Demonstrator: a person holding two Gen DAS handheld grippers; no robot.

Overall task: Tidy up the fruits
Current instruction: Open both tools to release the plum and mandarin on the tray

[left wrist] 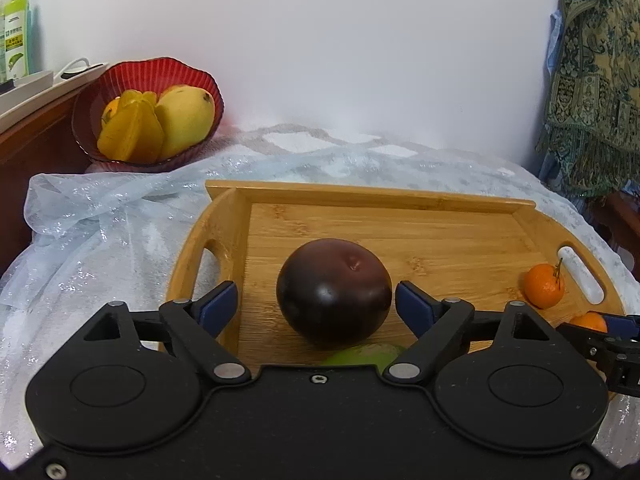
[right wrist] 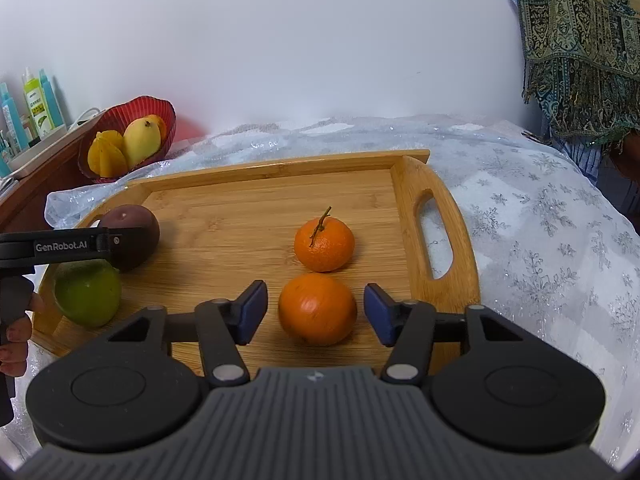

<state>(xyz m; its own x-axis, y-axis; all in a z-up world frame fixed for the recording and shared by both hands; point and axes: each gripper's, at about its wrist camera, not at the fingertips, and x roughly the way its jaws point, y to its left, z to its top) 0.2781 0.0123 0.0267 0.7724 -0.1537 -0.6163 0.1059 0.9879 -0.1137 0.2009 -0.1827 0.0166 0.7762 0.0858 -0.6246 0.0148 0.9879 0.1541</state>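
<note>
A dark purple round fruit [left wrist: 334, 292] rests on the wooden tray [left wrist: 360, 200], between the fingers of my left gripper [left wrist: 316, 306], which is open with small gaps on both sides. A green fruit [left wrist: 366, 354] peeks out just below it. In the right wrist view my right gripper [right wrist: 316, 310] is open around an orange [right wrist: 317, 309], its pads clear of the skin. A second orange [right wrist: 324, 243] with a stem sits just beyond. The purple fruit [right wrist: 132, 232] and green fruit [right wrist: 88, 292] lie at the tray's [right wrist: 280, 168] left.
A red bowl [left wrist: 200, 76] holding a mango and starfruit stands at the back left against the wall. Bottles [right wrist: 36, 108] line a wooden shelf at the left. A sparkly white cloth [right wrist: 540, 240] covers the surface. Patterned fabric [left wrist: 592, 80] hangs at the right.
</note>
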